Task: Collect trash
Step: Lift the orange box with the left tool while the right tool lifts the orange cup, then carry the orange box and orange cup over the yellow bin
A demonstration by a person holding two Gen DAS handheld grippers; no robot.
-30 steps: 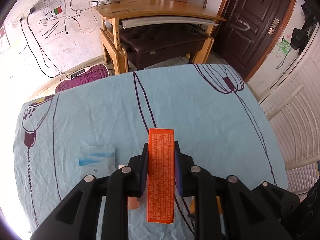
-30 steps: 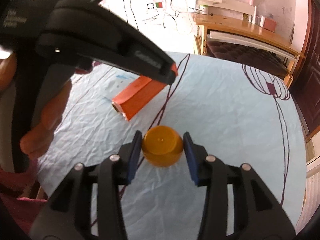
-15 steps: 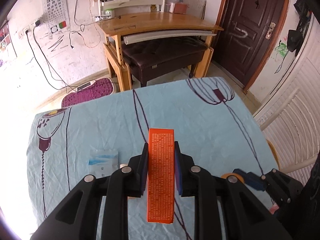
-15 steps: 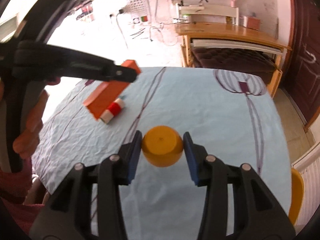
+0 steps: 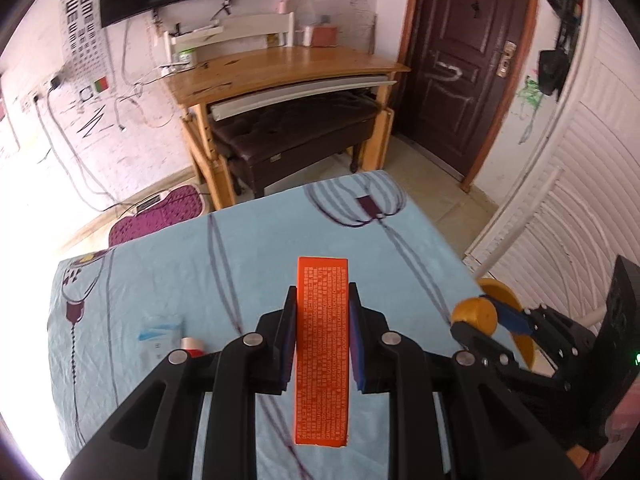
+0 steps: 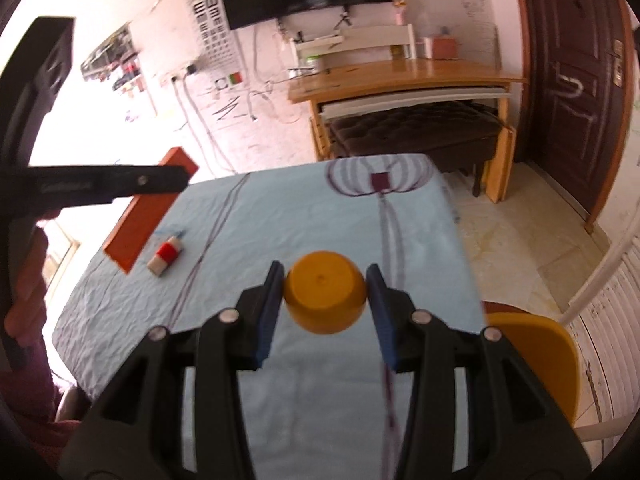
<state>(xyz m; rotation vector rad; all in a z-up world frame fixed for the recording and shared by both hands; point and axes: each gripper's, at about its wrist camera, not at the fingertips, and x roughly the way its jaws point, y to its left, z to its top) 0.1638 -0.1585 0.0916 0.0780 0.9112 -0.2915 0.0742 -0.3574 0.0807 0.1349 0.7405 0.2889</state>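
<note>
My left gripper (image 5: 322, 312) is shut on a long orange box (image 5: 322, 364), held up above the blue tablecloth (image 5: 256, 256). In the right wrist view the same box (image 6: 138, 222) hangs at the left under the left gripper (image 6: 176, 178). My right gripper (image 6: 325, 280) is shut on a small yellow-orange cup (image 6: 325, 300), bottom facing the camera, near the table's right edge. The left wrist view shows that cup (image 5: 474, 314) at the right in the right gripper (image 5: 482, 320). A small red and white bottle (image 6: 166, 256) and a blue-white packet (image 5: 160, 338) lie on the cloth.
A yellow chair (image 6: 534, 364) stands at the table's right edge, beside a white slatted panel (image 5: 568, 216). Beyond the table are a wooden desk (image 5: 280, 76) with a dark bench under it, a brown door (image 5: 468, 68), and a person's hand (image 6: 28, 280) at the left.
Both grippers have risen and moved toward the table's right side with their loads. The right gripper and its cup have come into the left wrist view. The small bottle now shows on the cloth.
</note>
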